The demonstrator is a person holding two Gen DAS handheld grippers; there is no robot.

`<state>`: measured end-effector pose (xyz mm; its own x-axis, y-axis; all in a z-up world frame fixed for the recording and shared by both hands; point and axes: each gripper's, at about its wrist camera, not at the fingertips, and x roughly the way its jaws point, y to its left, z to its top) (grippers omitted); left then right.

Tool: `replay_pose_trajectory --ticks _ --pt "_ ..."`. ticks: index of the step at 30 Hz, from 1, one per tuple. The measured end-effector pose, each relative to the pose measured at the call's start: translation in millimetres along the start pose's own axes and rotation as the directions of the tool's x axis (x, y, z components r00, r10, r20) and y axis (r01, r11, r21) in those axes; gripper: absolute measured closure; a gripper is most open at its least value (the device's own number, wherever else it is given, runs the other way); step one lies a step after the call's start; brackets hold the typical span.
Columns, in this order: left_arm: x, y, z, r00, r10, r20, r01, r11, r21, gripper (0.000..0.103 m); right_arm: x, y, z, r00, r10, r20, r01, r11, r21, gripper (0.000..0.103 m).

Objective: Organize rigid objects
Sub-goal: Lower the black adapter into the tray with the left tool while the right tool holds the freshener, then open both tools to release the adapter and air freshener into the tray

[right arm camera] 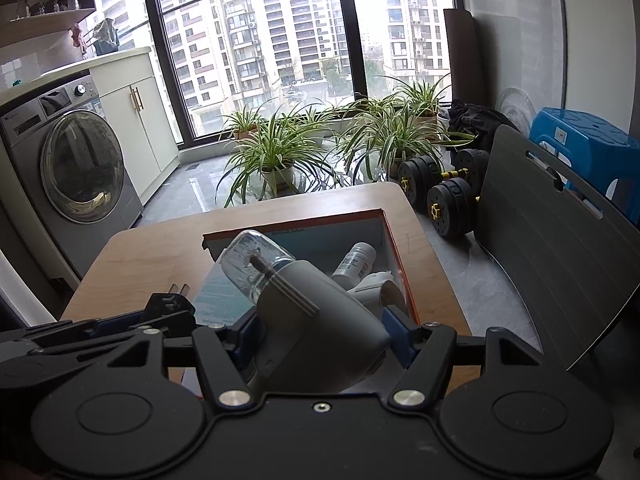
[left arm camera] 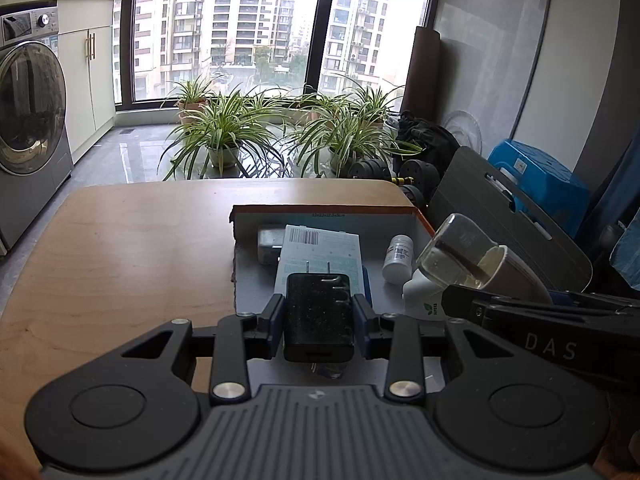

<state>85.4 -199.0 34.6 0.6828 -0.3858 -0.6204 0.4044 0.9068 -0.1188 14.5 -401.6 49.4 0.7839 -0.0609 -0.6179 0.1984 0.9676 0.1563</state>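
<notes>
Wooden table point(left arm camera: 120, 248) carries the open box point(left arm camera: 328, 211). Your left gripper point(left arm camera: 319, 322) clamps the black charger point(left arm camera: 319, 320) above it (prongs forward); your right gripper point(right arm camera: 320, 332) clamps the grey device point(right arm camera: 316, 320). Lower both squarely into free floor space before releasing.

Washing machine point(right arm camera: 76, 164), potted plants point(left arm camera: 224, 128), dumbbells point(right arm camera: 444, 196), blue stool point(right arm camera: 588, 140)

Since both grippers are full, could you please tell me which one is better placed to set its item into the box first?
Probably left: its charger already hangs over the box.
</notes>
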Motion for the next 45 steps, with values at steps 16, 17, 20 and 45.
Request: replay_pose_trajectory --ticks 16,17,20,45 --pt "9 1 2 1.0 -0.006 -0.006 0.006 1.0 0.005 0.067 10 2 2 1.0 -0.001 -0.01 0.001 1.0 -0.002 0.025" --pt "9 1 2 1.0 -0.007 -0.007 0.007 1.0 0.004 0.067 10 3 2 1.0 -0.002 -0.01 0.002 1.0 -0.001 0.025" --pt "10 1 2 1.0 -0.009 -0.01 0.009 1.0 0.001 0.067 11 3 2 1.0 -0.002 -0.012 0.002 1.0 -0.002 0.025" --pt "-13 26 -20 0.999 -0.001 -0.04 0.0 0.999 -0.039 0.067 -10 8 -41 0.996 0.001 -0.084 0.002 1.0 0.029 0.025"
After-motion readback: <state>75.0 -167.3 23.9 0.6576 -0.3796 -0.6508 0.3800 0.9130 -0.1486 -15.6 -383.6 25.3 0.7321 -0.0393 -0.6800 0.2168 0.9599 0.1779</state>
